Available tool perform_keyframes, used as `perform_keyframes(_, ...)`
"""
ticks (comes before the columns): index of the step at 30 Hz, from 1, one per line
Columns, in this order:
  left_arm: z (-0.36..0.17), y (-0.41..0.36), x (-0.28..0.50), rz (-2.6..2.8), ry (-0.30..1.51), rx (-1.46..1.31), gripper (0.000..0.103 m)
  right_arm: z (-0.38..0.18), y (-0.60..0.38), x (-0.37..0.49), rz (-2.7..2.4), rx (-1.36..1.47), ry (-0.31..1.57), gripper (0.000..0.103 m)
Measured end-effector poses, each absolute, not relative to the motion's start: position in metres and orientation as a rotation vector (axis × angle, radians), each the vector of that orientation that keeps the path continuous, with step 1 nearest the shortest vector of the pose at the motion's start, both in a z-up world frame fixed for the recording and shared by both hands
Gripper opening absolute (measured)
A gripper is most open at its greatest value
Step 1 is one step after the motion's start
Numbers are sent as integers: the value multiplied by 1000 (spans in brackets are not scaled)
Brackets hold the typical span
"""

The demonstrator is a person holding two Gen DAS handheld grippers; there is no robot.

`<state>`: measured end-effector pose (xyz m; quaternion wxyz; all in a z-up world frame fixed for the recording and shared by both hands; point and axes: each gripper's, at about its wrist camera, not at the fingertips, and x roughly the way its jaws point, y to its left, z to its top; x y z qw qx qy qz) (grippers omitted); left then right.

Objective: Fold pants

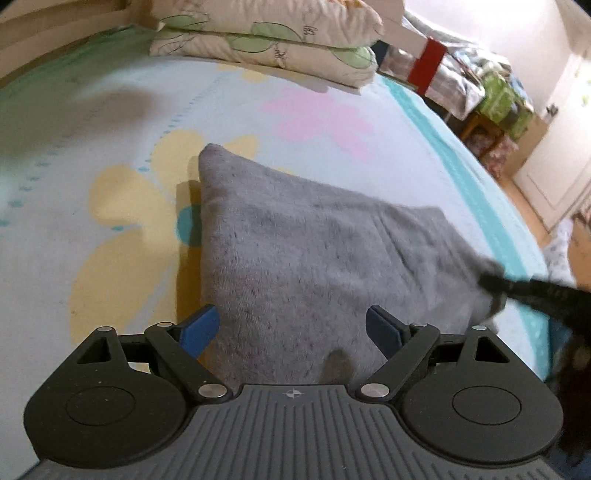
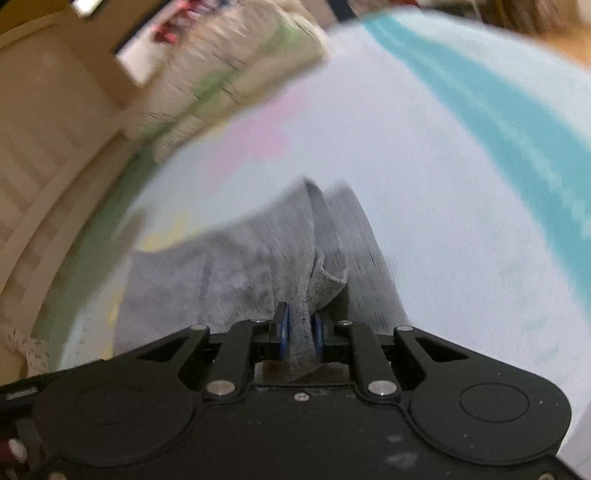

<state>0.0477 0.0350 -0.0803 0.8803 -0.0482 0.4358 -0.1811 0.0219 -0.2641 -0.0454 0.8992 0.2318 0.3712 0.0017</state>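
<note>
Fabric is pinched between the blue pads of the right gripper, whose jaws stand nearly together, clamped on an edge of the grey pants. The left gripper has its jaws spread wide with nothing between them, poised just above the near end of the pants. The pants lie on the flowered bed sheet, partly covering a yellow flower. Beyond the pants, at the head of the bed, two leaf-print pillows are stacked. A teal stripe runs to the right of the pants.
</note>
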Motion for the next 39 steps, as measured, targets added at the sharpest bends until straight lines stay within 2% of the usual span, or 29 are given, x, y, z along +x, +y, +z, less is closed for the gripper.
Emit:
perform_keyframes(2, -91, 31, 47, -366, 930, -73, 86, -44, -265, 19, -17, 428, 775, 12)
perform_keyframes(4, -107, 33, 45, -354, 969, -71, 87, -65, -273, 16, -65, 453, 859, 11)
perform_keyframes(5, -115, 34, 46, -353, 989, -80, 93, -75, -277, 17, -89, 487, 898, 9)
perform_keyframes(6, -118, 37, 45, -351, 991, -89, 95, -84, -283, 17, -112, 524, 922, 4)
perform_keyframes(7, -118, 41, 45, -356, 997, -108, 95, -84, -286, 13, -113, 552, 903, 4)
perform_keyframes(10, -106, 47, 46, -366, 1027, -122, 94, -66, -281, 10, -132, 487, 829, 20)
perform_keyframes(11, -99, 48, 44, -364, 1005, -120, 94, -58, -279, 10, -126, 454, 791, 30)
perform_keyframes(12, -90, 48, 43, -363, 971, -112, 94, -51, -279, 13, -118, 432, 765, 33)
perform_keyframes(17, -68, 45, 57, -372, 893, -103, 94, -44, -272, 23, -8, 341, 751, 38)
perform_keyframes(23, -84, 38, 61, -366, 930, -98, 94, -61, -264, 18, 58, 374, 855, 39)
perform_keyframes(31, -92, 47, 61, -341, 956, -99, 94, -73, -278, 13, 87, 548, 895, 41)
perform_keyframes(32, -92, 47, 61, -342, 955, -99, 94, -71, -277, 13, 96, 552, 904, 35)
perform_keyframes(33, -91, 46, 61, -345, 953, -97, 94, -70, -275, 13, 107, 543, 904, 7)
perform_keyframes(35, -88, 43, 61, -354, 945, -91, 94, -56, -263, 15, 136, 472, 869, 7)
perform_keyframes(38, -87, 38, 61, -368, 936, -83, 95, -24, -231, 8, 141, 121, 815, 6)
perform_keyframes(39, -90, 36, 62, -370, 941, -81, 95, -24, -228, 9, 130, 80, 825, 6)
